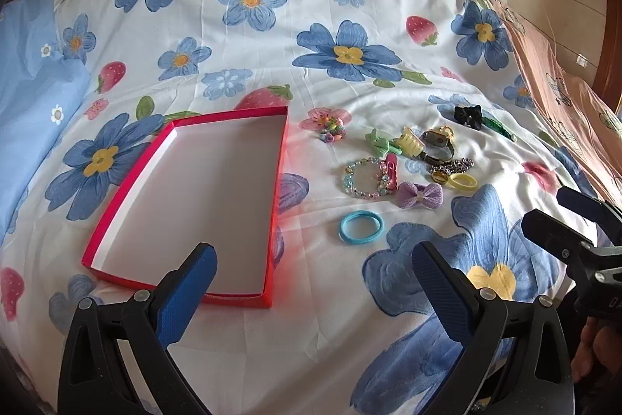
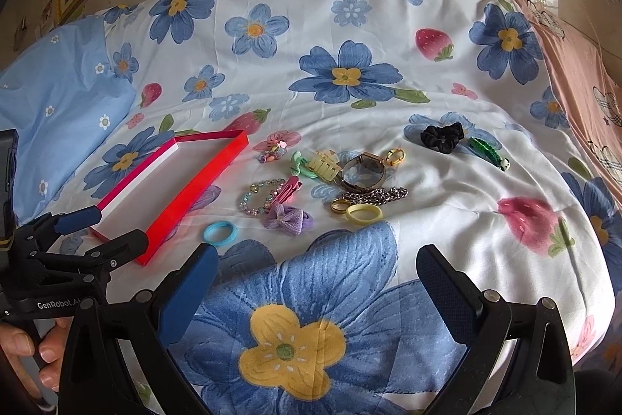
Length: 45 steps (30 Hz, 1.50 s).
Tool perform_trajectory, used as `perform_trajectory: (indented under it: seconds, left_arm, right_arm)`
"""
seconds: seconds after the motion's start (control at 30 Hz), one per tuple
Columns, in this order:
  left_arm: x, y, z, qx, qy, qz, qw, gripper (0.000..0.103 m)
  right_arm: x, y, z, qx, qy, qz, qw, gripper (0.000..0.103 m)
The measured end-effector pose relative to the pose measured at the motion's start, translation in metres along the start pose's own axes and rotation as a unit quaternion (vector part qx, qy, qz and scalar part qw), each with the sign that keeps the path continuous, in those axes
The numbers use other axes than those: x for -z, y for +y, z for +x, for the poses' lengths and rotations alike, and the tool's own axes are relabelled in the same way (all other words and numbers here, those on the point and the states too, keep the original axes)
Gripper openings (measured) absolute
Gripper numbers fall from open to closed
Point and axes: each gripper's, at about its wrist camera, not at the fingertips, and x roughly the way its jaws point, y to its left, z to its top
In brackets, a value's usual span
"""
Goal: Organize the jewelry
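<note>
Both tools, left tool (image 1: 313, 265) and right tool (image 2: 317, 265), hover spread apart over the bed (image 2: 447, 181). The jewelry (image 2: 363, 174) lies scattered beside the empty red box (image 1: 202, 189).

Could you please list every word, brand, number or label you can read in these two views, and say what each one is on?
"GenRobot.A", cut off by a finger of the right gripper: white print on the black body of the left gripper, seen in the right wrist view.
"GA" or similar, cropped and dim: on the right gripper at the left wrist view's edge; not readable for certain.
Watch dial: too small to read.
</note>
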Motion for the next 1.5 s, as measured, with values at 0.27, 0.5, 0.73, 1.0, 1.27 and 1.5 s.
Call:
perform_trajectory:
  seconds: [0.27, 0.5, 0.73, 1.0, 1.27, 1.5]
  left_arm:
    - [-0.013, -0.001, 0.021, 0.022, 0.02, 0.01, 0.9995, 0.092]
    - [-0.03, -0.003, 0.043, 0.04, 0.037, 0.025, 0.9982, 0.089]
    - [-0.041, -0.007, 0.069, 0.046, 0.059, 0.039, 0.9964, 0.087]
    - [-0.047, -0.016, 0.109, 0.043, 0.099, 0.05, 0.9929, 0.085]
    - [-0.047, -0.014, 0.137, 0.055, 0.129, 0.038, 0.9894, 0.071]
    - [-0.048, -0.014, 0.143, 0.059, 0.134, 0.037, 0.9886, 0.036]
  right_arm:
    - [-0.008, -0.02, 0.014, -0.007, 0.015, 0.022, 1.0, 0.094]
    - [-0.017, -0.036, 0.033, -0.015, 0.037, 0.038, 0.999, 0.08]
    - [-0.027, -0.037, 0.054, -0.03, 0.061, 0.036, 0.997, 0.063]
    - [-0.031, -0.046, 0.089, -0.017, 0.097, 0.033, 0.995, 0.058]
    - [-0.029, -0.057, 0.116, -0.02, 0.129, 0.043, 0.991, 0.047]
    - [-0.024, -0.062, 0.126, -0.024, 0.14, 0.054, 0.988, 0.018]
